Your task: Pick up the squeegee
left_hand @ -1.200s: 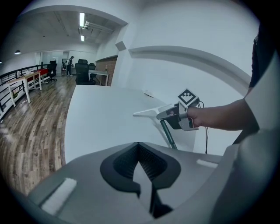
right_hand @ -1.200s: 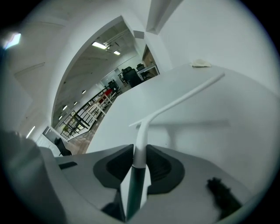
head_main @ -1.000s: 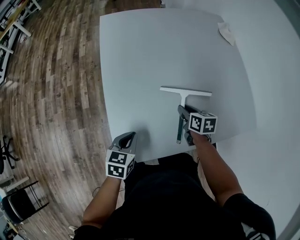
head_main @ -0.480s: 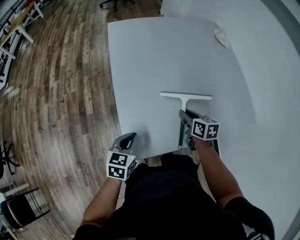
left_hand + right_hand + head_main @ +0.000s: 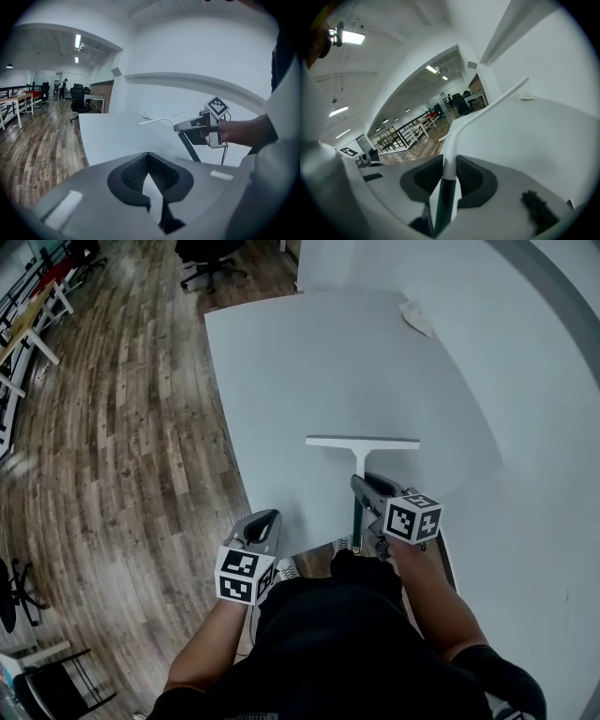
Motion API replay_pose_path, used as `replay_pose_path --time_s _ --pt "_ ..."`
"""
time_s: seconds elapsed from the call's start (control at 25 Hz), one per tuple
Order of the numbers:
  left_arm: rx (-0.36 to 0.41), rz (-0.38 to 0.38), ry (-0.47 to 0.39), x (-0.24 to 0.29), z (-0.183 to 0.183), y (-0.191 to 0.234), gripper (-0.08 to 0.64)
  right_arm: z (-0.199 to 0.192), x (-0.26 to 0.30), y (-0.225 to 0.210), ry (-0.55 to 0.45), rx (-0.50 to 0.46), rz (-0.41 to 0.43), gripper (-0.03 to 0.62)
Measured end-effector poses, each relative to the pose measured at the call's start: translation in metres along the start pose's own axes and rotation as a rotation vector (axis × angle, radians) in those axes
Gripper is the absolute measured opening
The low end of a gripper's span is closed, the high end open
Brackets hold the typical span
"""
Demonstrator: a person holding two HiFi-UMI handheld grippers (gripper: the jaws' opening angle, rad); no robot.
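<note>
My right tool [image 5: 449,161]: jaws partly closed, clamped on squeegee [image 5: 362,442] at handle, where white stem meets dark grip. Squeegee runs forward from tool, with white blade crosswise over desk [image 5: 309,362] and handle end past desk's near edge. Contact between blade and desk: cannot tell. My left tool [image 5: 148,157]: jaw tips together, nothing between them, at desk's near edge, left of squeegee and apart from it. Crumpled white scrap [image 5: 415,318] near desk's far right corner. Wood floor [image 5: 122,427] to left.

bright ceiling strip lighting; strong fisheye warping, dark corners.
</note>
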State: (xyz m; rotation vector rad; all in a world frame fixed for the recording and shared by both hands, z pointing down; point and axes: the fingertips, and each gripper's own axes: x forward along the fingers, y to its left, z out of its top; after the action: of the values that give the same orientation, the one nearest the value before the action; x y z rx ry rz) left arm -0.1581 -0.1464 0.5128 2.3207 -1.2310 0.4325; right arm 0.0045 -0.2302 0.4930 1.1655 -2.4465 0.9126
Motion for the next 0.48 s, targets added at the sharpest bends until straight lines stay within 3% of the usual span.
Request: replay_pose_path --time_s 0.24,0.48 --pt "0.021 -0.028 -0.04 -0.006 0.012 -0.019 0.006 -0.002 -0.033 0.021 -0.049 -0.002 0.023 0.097" --pt "0.031 0.046 -0.118 -0.029 0.041 -0.027 0.006 0.006 -0.067 0.019 -0.115 0.016 0.074 0.097"
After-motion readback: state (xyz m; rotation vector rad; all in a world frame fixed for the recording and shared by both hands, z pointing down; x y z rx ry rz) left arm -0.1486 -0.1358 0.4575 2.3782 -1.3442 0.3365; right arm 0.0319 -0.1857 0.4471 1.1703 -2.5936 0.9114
